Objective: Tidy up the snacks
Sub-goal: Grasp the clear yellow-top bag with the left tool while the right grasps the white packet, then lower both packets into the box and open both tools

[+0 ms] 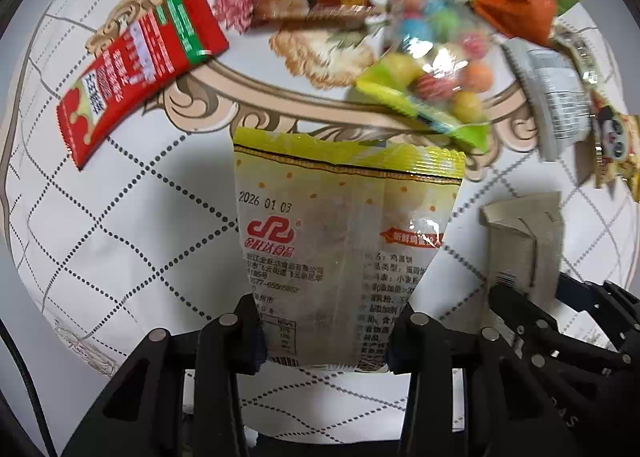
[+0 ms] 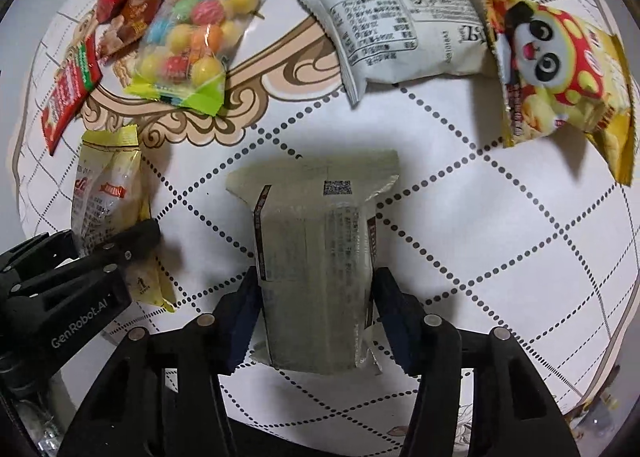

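Note:
My left gripper (image 1: 326, 331) is shut on a yellow-topped egg biscuit packet (image 1: 344, 225), which stands up between its fingers above the table; this packet also shows in the right wrist view (image 2: 108, 197). My right gripper (image 2: 316, 321) is shut on a pale grey-green snack packet (image 2: 316, 249), also seen in the left wrist view (image 1: 520, 241). The left gripper (image 2: 132, 245) sits to the left of the right one.
A round white table (image 2: 480, 237) with dotted diamond lines holds loose snacks: a red sachet (image 1: 136, 69), a bag of coloured balls (image 2: 192, 45), a white packet (image 2: 396, 29), a yellow panda bag (image 2: 560, 77), and red and orange packets at the far edge.

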### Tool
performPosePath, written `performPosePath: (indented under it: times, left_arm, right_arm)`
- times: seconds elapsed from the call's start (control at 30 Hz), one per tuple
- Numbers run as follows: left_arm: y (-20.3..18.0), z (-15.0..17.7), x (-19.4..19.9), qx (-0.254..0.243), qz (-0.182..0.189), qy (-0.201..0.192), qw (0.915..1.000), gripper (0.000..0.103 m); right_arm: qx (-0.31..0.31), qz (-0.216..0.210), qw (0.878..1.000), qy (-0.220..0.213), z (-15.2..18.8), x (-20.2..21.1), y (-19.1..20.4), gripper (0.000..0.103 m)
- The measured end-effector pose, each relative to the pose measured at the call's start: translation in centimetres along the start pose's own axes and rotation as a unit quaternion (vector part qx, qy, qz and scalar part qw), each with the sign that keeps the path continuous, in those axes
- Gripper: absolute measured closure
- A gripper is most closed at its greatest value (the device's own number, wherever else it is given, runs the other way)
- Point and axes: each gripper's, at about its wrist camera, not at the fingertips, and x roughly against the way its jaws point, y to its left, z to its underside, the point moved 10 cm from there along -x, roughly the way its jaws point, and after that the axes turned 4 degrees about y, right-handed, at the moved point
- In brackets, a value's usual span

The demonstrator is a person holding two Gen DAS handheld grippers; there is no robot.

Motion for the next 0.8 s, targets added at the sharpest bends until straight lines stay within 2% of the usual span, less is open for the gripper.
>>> performPosePath:
  times: [0.17,0.3,0.43,0.5,0.6,0.63,0.7,0.8]
  left_arm:
    - [-1.0,-0.3,4.6,-0.008,0.021,-0.040,0.9990,0.065]
    - [-2.1,-2.0,10.3,-0.002,0.064,-0.078,0.9949,0.065]
    - [-2.5,-5.5,16.8,-0.004,0.094,-0.120,0.9883,0.065]
    - [-2.6,-8.0,20.1,-0.005,0.105,-0.136,0.9851,0.065]
    - [-0.6,-14.1,23.4,-0.001,0.102,-0.146,0.9840,0.065]
    - [1.2,-17.4,23.5,0.000,0.099,-0.147,0.9843,0.065]
    - [1.9,-20.9,23.9,0.004,0.090,-0.142,0.9858,0.065]
    - [2.4,-24.8,23.4,0.011,0.085,-0.114,0.9898,0.065]
  right_arm:
    - [-0.011,-0.039,0.999,-0.026,0.6,3.8,0.2,0.047]
    - [-0.016,-0.086,0.994,-0.067,0.8,9.7,0.1,0.047]
    - [-0.010,-0.123,0.985,-0.124,-1.5,17.0,0.5,0.047]
    - [-0.006,-0.141,0.978,-0.152,-4.5,21.6,0.6,0.047]
    - [0.003,-0.147,0.972,-0.184,-9.9,25.5,1.2,0.047]
    - [0.006,-0.144,0.970,-0.195,-12.0,26.3,1.7,0.047]
    - [0.013,-0.135,0.968,-0.211,-15.9,28.1,2.1,0.047]
    - [0.022,-0.124,0.970,-0.208,-22.2,28.1,3.3,0.047]
